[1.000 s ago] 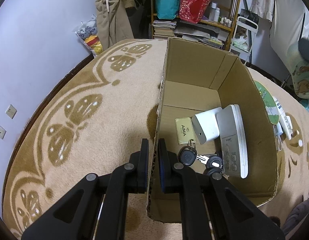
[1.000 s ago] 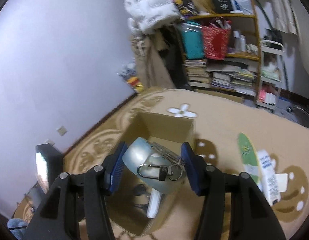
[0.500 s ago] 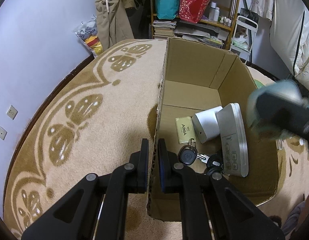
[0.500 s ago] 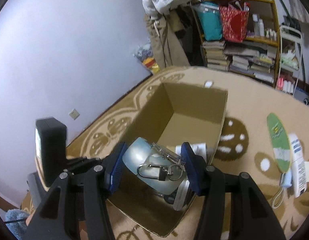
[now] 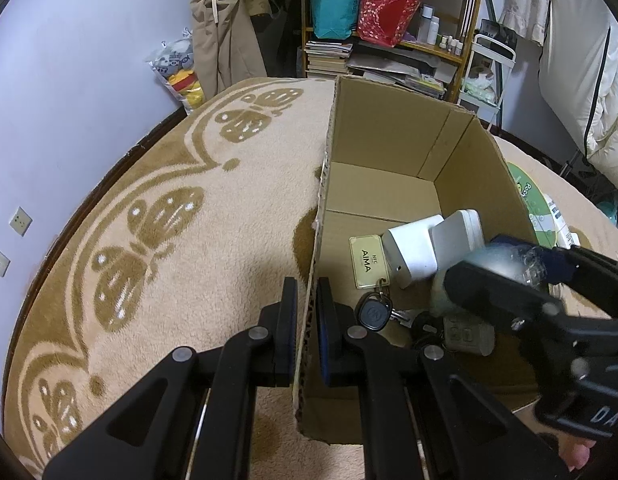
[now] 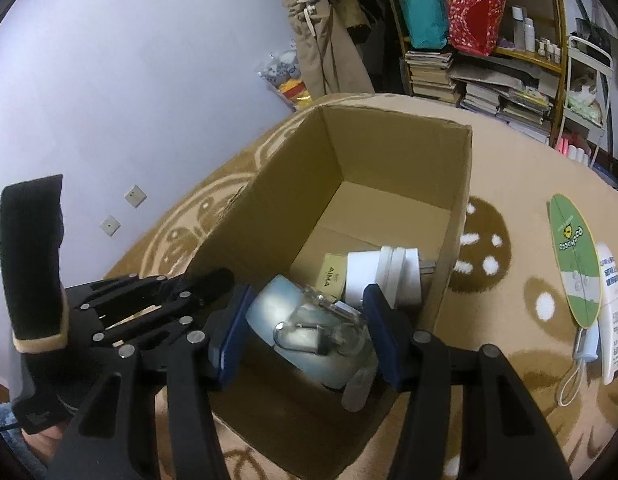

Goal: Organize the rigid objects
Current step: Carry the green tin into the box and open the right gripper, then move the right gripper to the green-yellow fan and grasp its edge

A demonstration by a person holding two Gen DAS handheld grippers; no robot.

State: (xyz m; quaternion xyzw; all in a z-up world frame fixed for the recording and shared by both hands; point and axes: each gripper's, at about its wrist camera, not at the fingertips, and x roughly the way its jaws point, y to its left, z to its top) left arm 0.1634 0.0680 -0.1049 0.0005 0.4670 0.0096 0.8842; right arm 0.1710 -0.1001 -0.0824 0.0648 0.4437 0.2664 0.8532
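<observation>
An open cardboard box [image 5: 393, 140] stands on the rug. My left gripper [image 5: 307, 312] is shut on the box's left wall, one finger each side. My right gripper [image 6: 305, 328] is shut on a pale blue translucent case with a metal clip [image 6: 309, 328] and holds it inside the box, above the near end; it also shows in the left wrist view [image 5: 497, 264]. On the box floor lie a white adapter [image 5: 409, 252], a white remote [image 5: 461, 240], a gold AIMA tag [image 5: 367, 256] and black keys [image 5: 375, 312].
A green paddle-shaped card [image 6: 573, 256], a white tube [image 6: 613, 312] and a corded item lie on the rug right of the box. A bookshelf [image 5: 389, 36] with bags and books stands behind. The wall [image 5: 69, 60] runs along the left.
My right gripper has brought the blue case down from above into the box, over the remote and keys. My left gripper has kept its hold on the box wall.
</observation>
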